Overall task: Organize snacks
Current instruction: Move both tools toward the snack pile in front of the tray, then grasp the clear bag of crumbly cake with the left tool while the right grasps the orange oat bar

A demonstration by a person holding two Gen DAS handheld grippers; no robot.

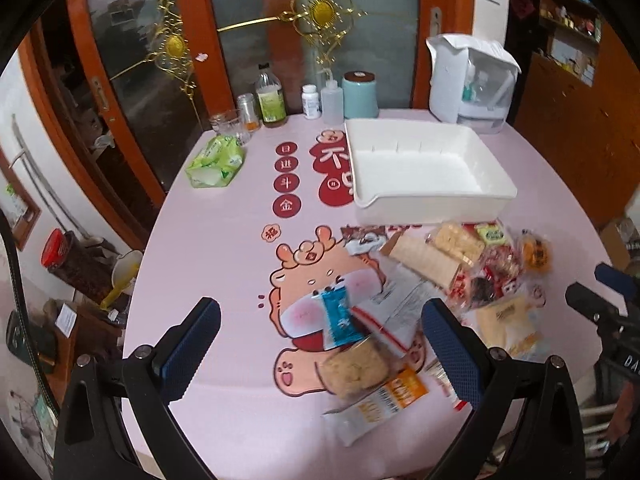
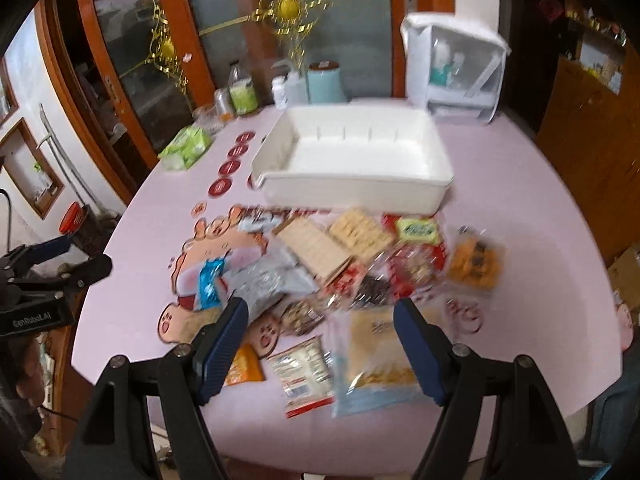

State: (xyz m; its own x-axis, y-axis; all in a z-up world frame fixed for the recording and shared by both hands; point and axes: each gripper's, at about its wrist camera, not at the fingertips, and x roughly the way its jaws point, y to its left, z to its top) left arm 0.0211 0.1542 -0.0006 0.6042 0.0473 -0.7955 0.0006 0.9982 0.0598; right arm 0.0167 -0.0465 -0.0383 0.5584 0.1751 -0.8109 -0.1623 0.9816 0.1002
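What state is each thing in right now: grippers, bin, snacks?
Left gripper: open, holding nothing.
Right gripper: open, holding nothing.
White bin: upright, empty.
Snack pile: loose on the table, outside the bin.
Blue packet: lying on the table.

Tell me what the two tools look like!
Both tools are black frames with silver screws. The left tool and right tool each have two fingers with bumpy dark-blue pads. Seen from the right camera, the left tool's body has white letters on it.
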